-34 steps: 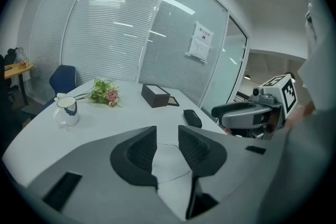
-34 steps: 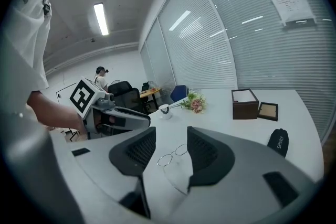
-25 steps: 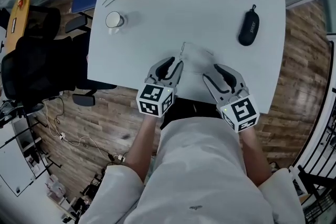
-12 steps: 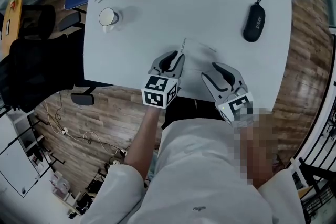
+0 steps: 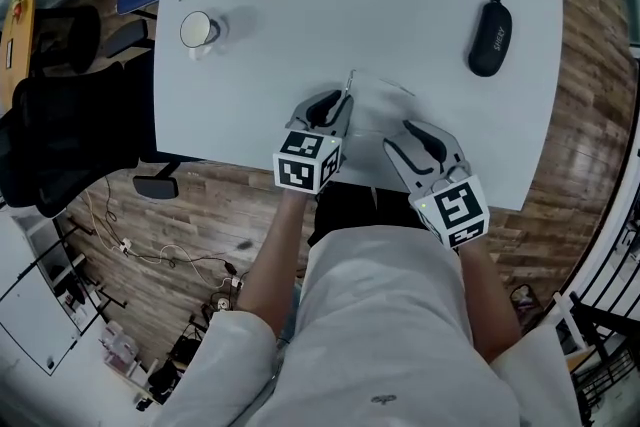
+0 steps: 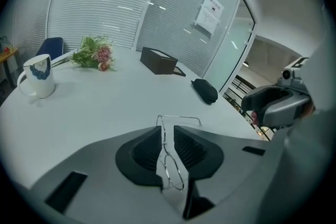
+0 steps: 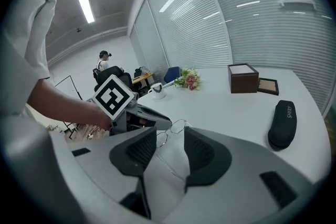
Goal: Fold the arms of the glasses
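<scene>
Looking along the left gripper (image 6: 167, 131), its own view gives the closest reading of the task: the thin wire-framed glasses (image 6: 170, 170) lie on the pale grey table (image 5: 300, 15) with one lens and its hinge in the narrow gap between the two dark jaws. One arm of the glasses runs off to the right just past the jaw tips. The jaws have just been closing on this part of the frame. A sliver of table shows on either side of the wire, so I cannot see the pads pressing on it.

The right gripper (image 7: 170, 134) view shows the same glasses from the other side. The lenses sit just ahead of its jaw tips and a fine wire arm trails back through its gap. These jaws stand clearly apart, wider than the left pair, and hold nothing. This view alone shows the left gripper's marker cube with a bare hand behind it, close beside the lenses.

From the head view the glasses are only a faint outline near the table's front edge. That view does show both grippers close on either side of them, angled inward. It also lays out the rest of the table: a white mug (image 6: 37, 77) to the left, a bunch of flowers (image 6: 94, 54) beyond it, and a dark brown open box (image 6: 158, 61) at the far side. A small picture frame (image 7: 268, 86) sits beside the box, and a black glasses case (image 7: 282, 123) lies well to the right.
</scene>
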### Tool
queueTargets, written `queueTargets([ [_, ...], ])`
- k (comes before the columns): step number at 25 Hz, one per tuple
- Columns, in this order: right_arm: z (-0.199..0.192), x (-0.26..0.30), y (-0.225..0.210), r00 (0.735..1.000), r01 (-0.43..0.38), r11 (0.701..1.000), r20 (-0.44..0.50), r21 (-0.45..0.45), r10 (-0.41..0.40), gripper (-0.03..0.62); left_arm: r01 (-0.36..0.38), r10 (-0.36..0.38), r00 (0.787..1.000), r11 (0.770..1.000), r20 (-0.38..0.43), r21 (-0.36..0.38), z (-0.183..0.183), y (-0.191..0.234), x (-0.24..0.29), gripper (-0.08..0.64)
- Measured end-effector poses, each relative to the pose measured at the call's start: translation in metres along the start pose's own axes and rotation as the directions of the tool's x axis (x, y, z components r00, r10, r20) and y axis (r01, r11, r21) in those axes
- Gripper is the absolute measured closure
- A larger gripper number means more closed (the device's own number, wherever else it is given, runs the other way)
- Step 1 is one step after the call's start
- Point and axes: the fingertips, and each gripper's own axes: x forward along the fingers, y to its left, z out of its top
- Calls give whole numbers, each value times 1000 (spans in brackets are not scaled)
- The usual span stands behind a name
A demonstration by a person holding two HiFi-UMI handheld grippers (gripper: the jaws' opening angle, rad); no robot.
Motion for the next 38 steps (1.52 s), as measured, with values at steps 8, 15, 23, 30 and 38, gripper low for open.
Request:
queueTargets([
  [8,-9,4,-3,1000,3,1000,-19,29,-3,426,-9,9,1000,1000,-27,14,-7,5,12,491],
  [15,-13,8,-5,999,9,1000,-37,24,-8,426,-18,18,999,1000,-31,15,-5,5,16,525],
  [23,-27,17,-2,995,2,1000,-99,-25,-4,428,-7,7,1000,1000,-30,-2,-6,5,17,534],
  [30,-48,28,6,984,-35,995,-177,-96,18,433,8,-8,999,1000,-35,-10,-6,5,16,534],
  [38,-81,37,5,951,-63,933,-304,-353,-51,437,28,-28,999,1000,-40,-9,-5,5,17,534],
])
